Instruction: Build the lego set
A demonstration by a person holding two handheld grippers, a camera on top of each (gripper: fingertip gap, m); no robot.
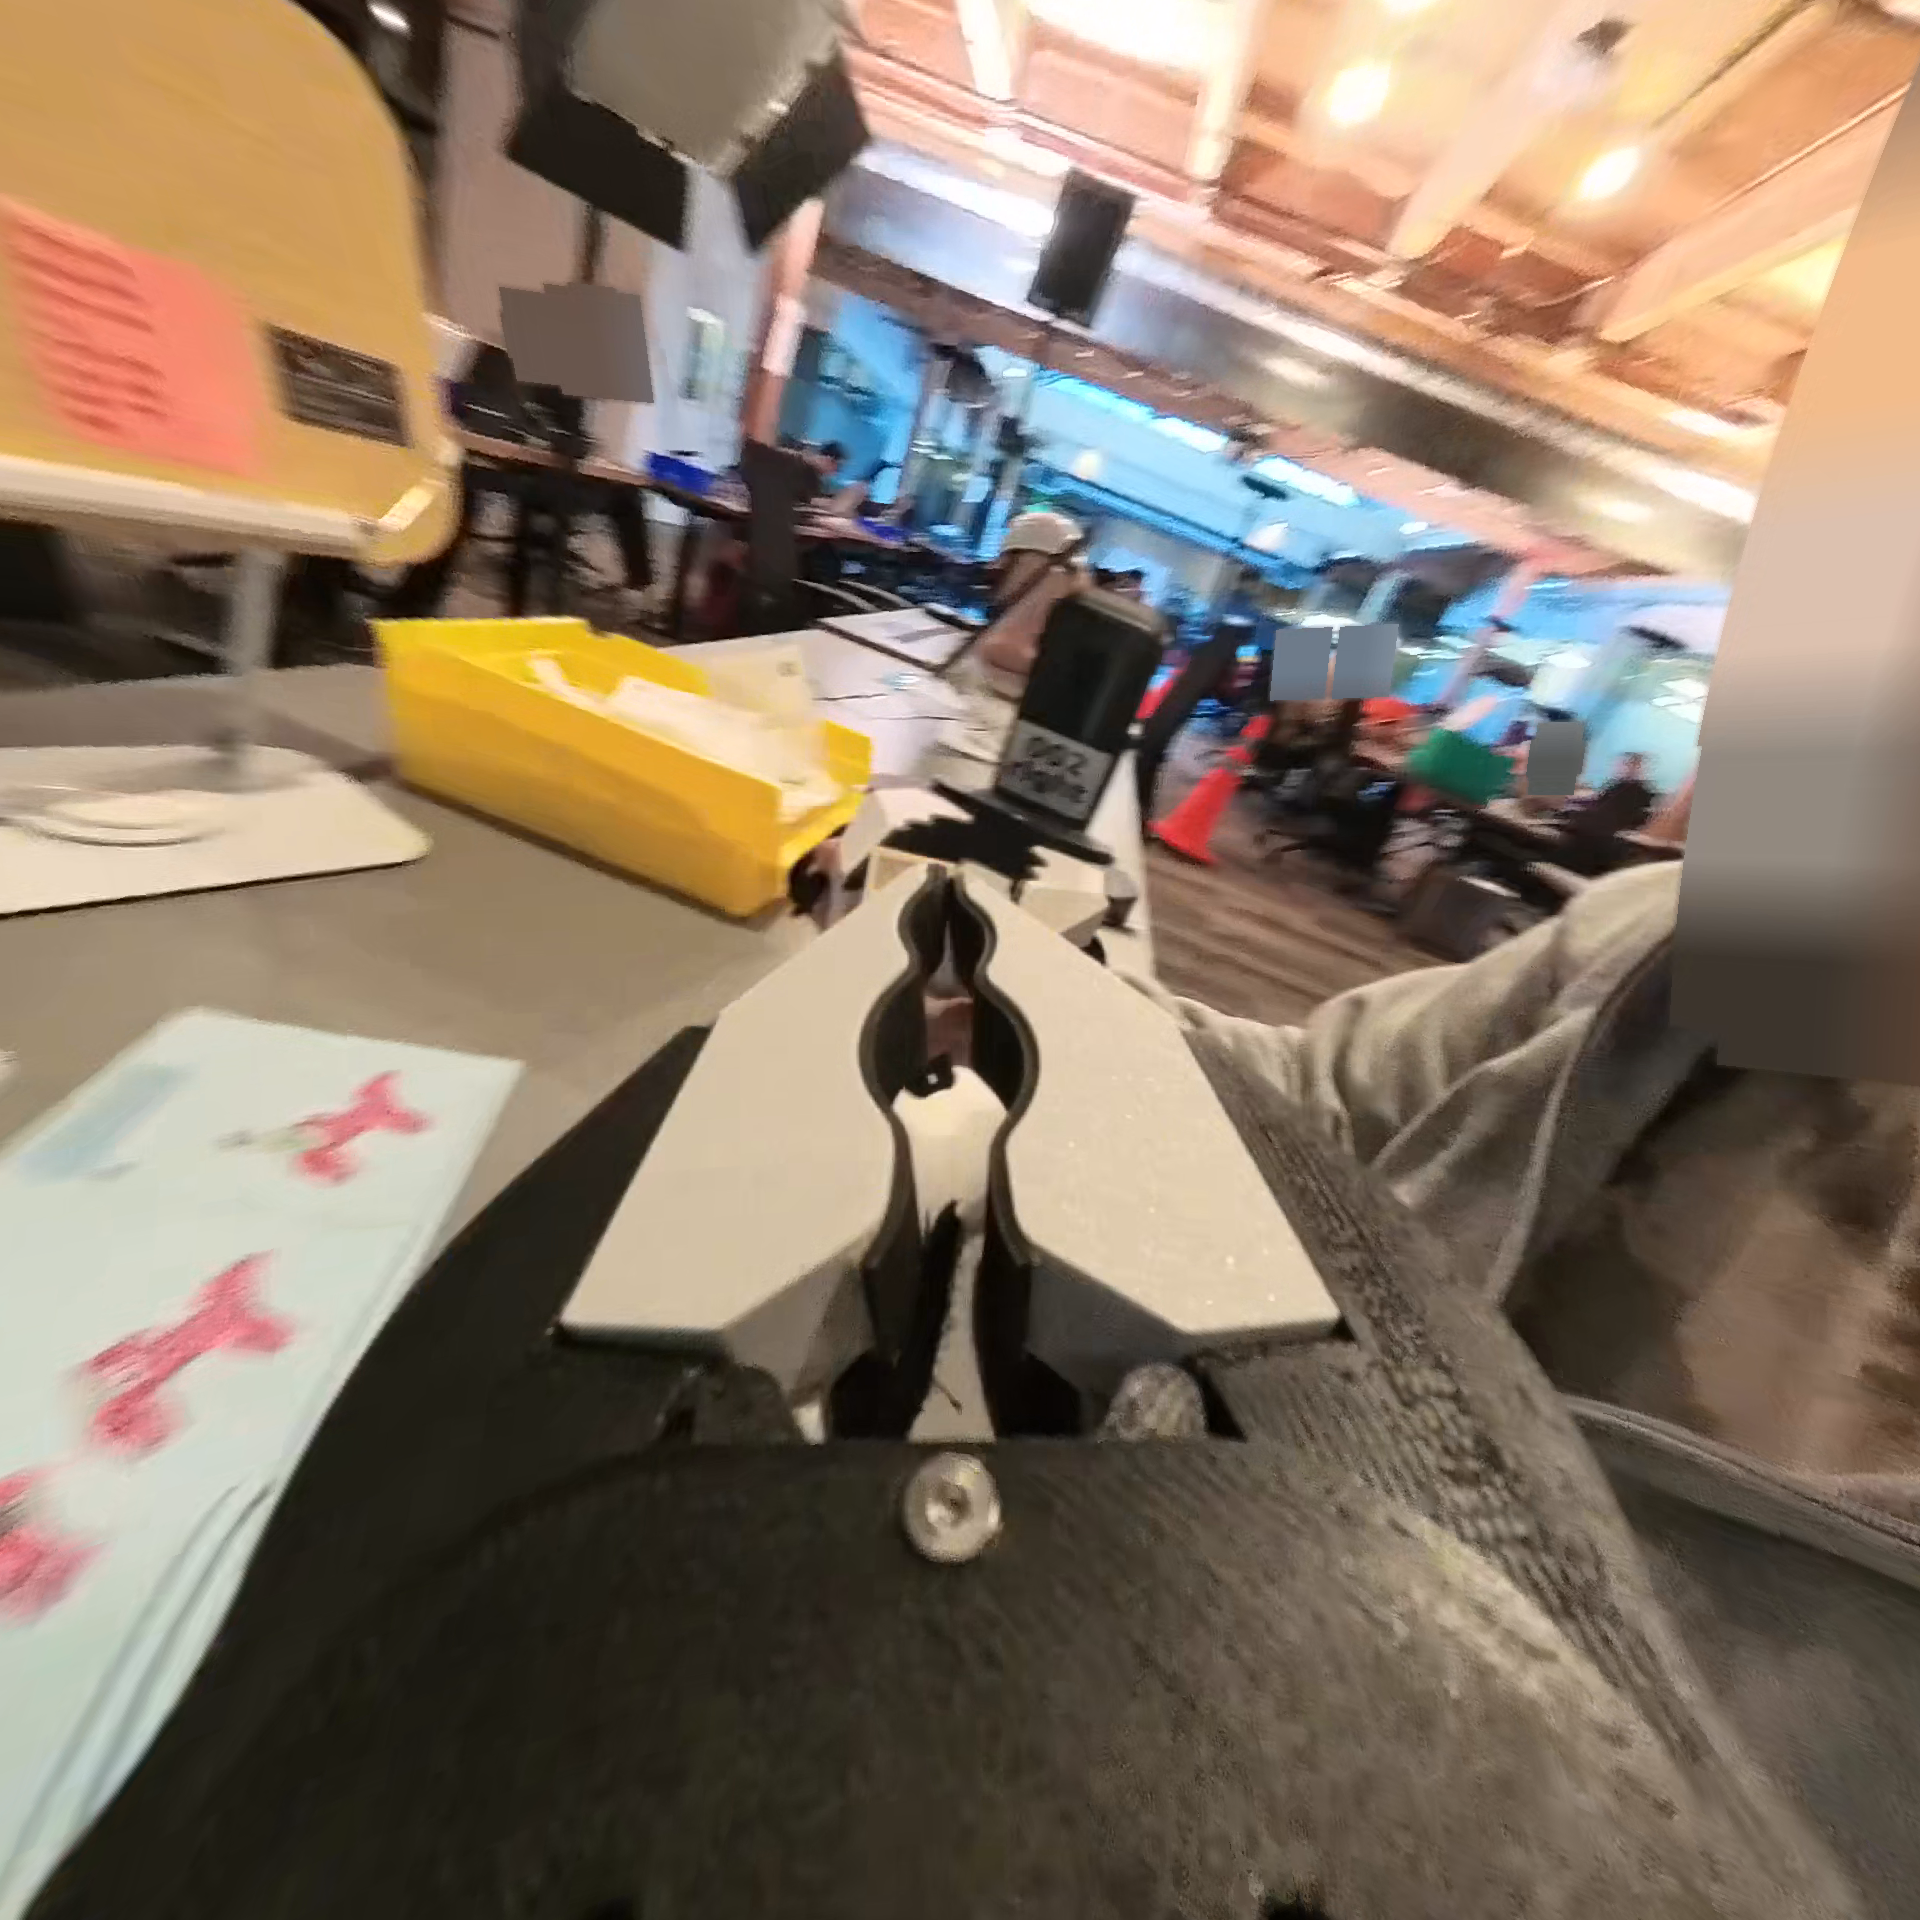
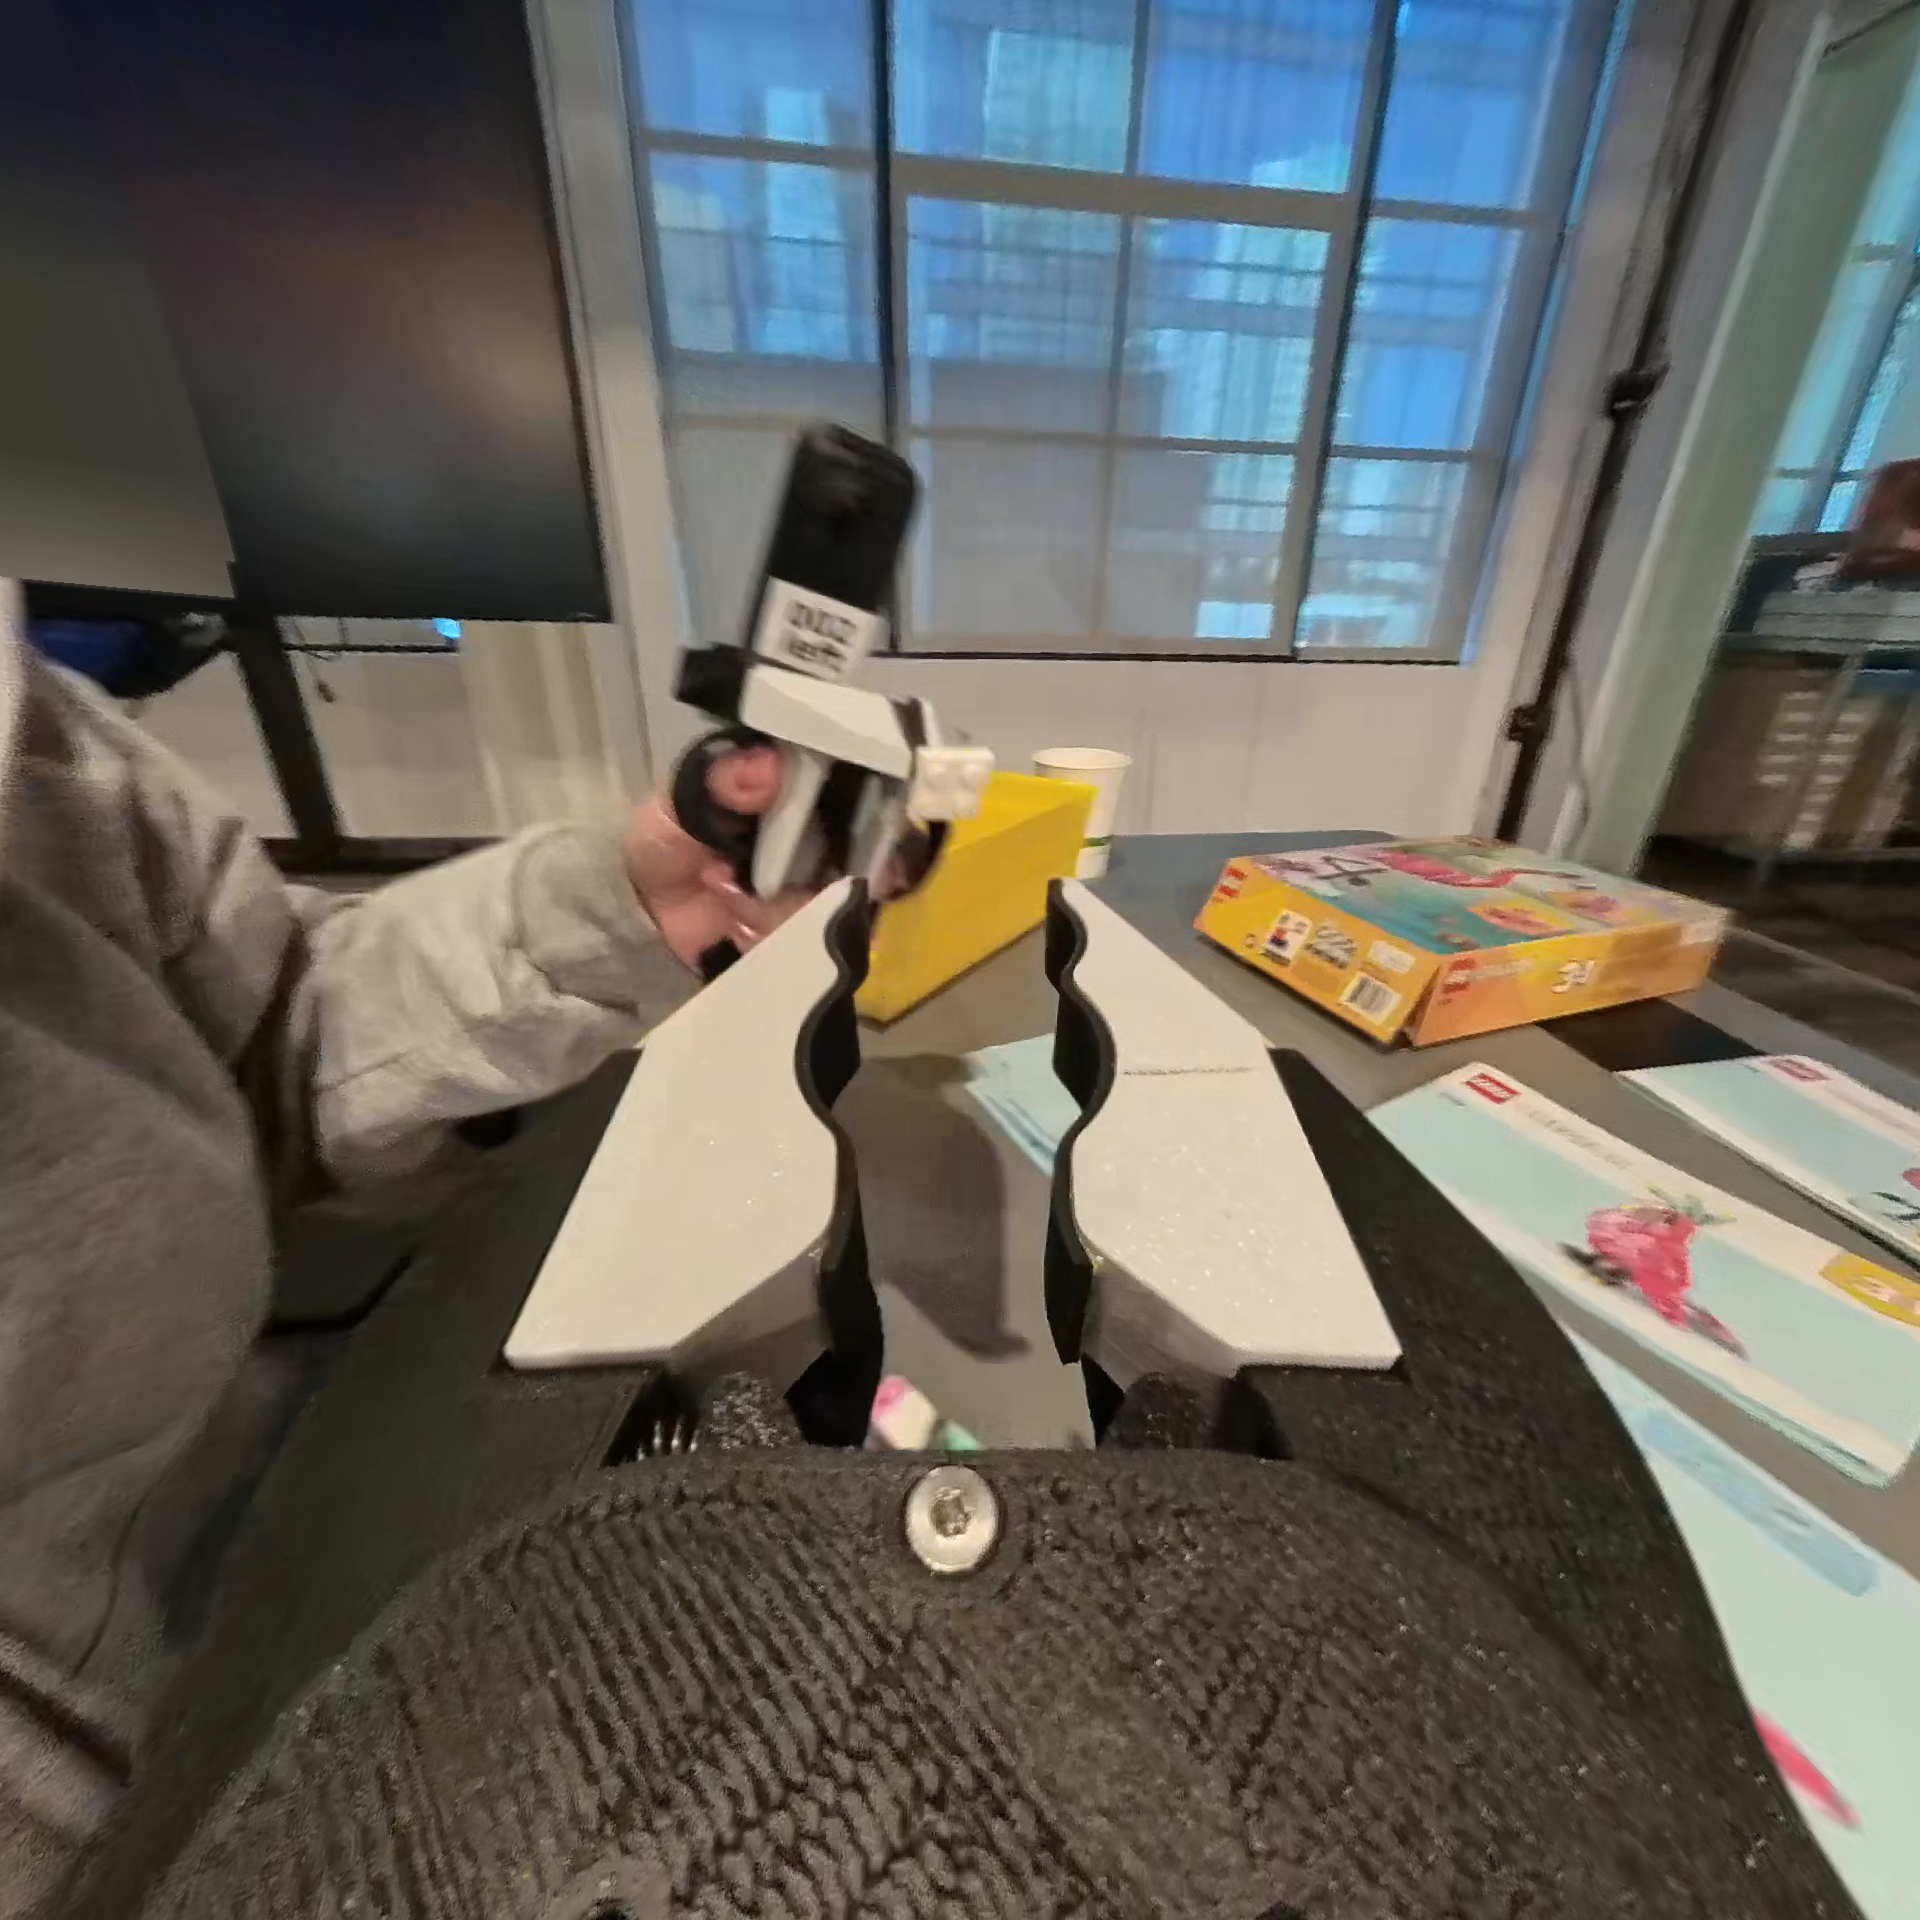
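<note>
In the right wrist view my left gripper is raised at the upper left, above the yellow bin. It is shut on a small white brick at its fingertips, studs facing this camera. In the left wrist view its fingers stand pressed close together, tips just in front of the right gripper's black camera mount. My right gripper is open and empty, with grey table showing between its fingers, a little below and in front of the left gripper.
The yellow bin also shows in the left wrist view, with white bags in it. A lego box, a paper cup and light blue instruction booklets lie on the table. A grey sleeve is at the left. The grippers are tip to tip, or close to it.
</note>
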